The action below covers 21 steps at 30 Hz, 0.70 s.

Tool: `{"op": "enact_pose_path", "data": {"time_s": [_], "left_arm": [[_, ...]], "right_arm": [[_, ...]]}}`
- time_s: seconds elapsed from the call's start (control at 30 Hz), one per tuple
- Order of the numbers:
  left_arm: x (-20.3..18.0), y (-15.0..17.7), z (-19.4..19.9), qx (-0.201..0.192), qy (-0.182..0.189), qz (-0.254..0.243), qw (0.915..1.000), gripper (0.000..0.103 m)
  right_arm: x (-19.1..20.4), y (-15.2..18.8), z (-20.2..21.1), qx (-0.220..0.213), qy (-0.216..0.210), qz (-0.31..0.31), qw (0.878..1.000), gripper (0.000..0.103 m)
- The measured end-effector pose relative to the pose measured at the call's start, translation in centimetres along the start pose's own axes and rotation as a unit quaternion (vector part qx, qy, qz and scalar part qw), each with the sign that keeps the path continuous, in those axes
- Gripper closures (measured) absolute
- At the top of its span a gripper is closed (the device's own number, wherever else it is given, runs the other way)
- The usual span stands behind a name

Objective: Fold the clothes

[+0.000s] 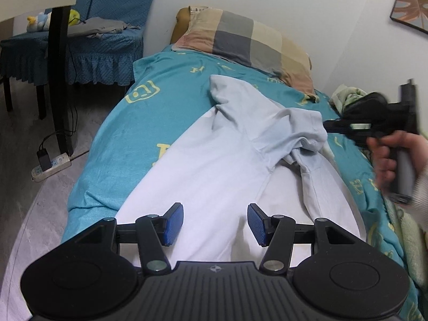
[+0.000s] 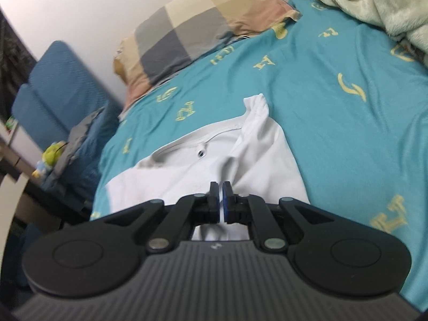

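Note:
A white T-shirt (image 1: 214, 160) lies spread on the teal bedspread (image 1: 128, 133), collar toward the pillow. Its right sleeve (image 1: 302, 128) is folded in over the body. My left gripper (image 1: 214, 210) hovers open above the shirt's lower part, nothing between its blue pads (image 1: 174, 223). A person's hand holds my right gripper (image 1: 327, 125) at the sleeve's outer edge. In the right wrist view the right gripper (image 2: 221, 187) is shut, a thin sliver of white cloth between the pads, over the shirt (image 2: 187, 171) near its collar (image 2: 187, 144).
A checked pillow (image 1: 240, 40) lies at the head of the bed against the wall. A green blanket (image 2: 374, 5) is bunched at the bed's far side. A blue-covered chair (image 1: 101, 53), a black table leg (image 1: 57, 80) and a power strip (image 1: 50, 165) stand on the floor left of the bed.

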<state>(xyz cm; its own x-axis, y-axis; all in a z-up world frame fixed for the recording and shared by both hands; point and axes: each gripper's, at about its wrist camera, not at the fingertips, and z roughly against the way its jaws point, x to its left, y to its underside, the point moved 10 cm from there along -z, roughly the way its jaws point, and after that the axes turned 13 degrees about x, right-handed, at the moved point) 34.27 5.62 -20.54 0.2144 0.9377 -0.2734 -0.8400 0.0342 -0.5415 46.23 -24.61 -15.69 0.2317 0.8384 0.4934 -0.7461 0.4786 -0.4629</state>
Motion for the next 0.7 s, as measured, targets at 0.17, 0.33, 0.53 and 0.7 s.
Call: {"op": "enact_pose_path", "data": {"time_s": [0.17,0.33,0.53,0.7], "left_arm": [[-1.4,0.5,1.5,-0.012,-0.001,-0.021,0.9997,0.047],[-2.7,1.4,3.5,-0.021,0.005,-0.035,0.9991,0.047],[-4.0,2.9,4.6,-0.011,-0.001,-0.046,0.9989,0.046],[-4.6,4.0,5.9,-0.012,-0.017,-0.043,0.9989,0.045]], "right_arm": [[0.1,4.2,7.1,0.014,0.005,0.039,0.999,0.093],[1.4,9.4,13.8,0.012,0.002,0.057,0.998,0.037],[2.4,16.1,19.9,-0.01,-0.004,0.107,0.994,0.038],[1.7,21.3,22.2,-0.013,0.016,0.142,0.99,0.038]]}}
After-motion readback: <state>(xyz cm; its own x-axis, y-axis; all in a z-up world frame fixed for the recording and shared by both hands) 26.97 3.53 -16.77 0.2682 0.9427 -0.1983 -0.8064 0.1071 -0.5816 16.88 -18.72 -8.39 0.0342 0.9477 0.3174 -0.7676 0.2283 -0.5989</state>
